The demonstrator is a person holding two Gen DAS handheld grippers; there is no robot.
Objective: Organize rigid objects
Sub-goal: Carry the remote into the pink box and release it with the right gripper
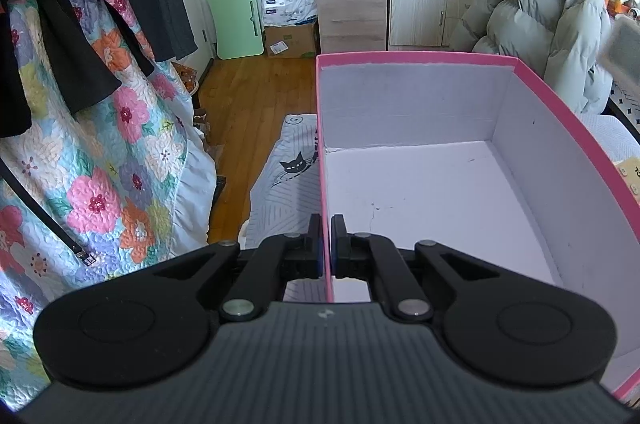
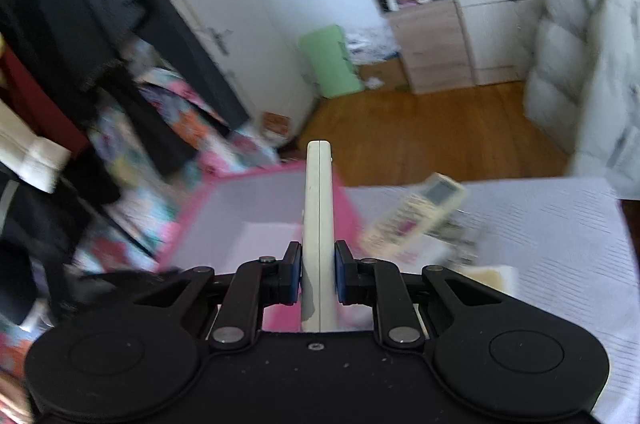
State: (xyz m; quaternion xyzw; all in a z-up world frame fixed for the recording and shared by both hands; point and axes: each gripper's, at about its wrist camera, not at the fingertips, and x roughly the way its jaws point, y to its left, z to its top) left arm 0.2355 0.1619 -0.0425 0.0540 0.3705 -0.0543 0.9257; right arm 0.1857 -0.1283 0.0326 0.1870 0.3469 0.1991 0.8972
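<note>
Pinching the pink cardboard box wall, the left gripper sits mid-frame; the right gripper squeezes a flat white plastic remote above the grey striped bed cover, brown wooden floor behind.

box: pink outside, pale lilac-white inside
quilt: pastel floral, pink, orange and lilac blooms
floor: orange-brown wood
held slab: cream-white
remote: beige, grey screen
jacket: grey-green, quilted
board: mint green
</note>
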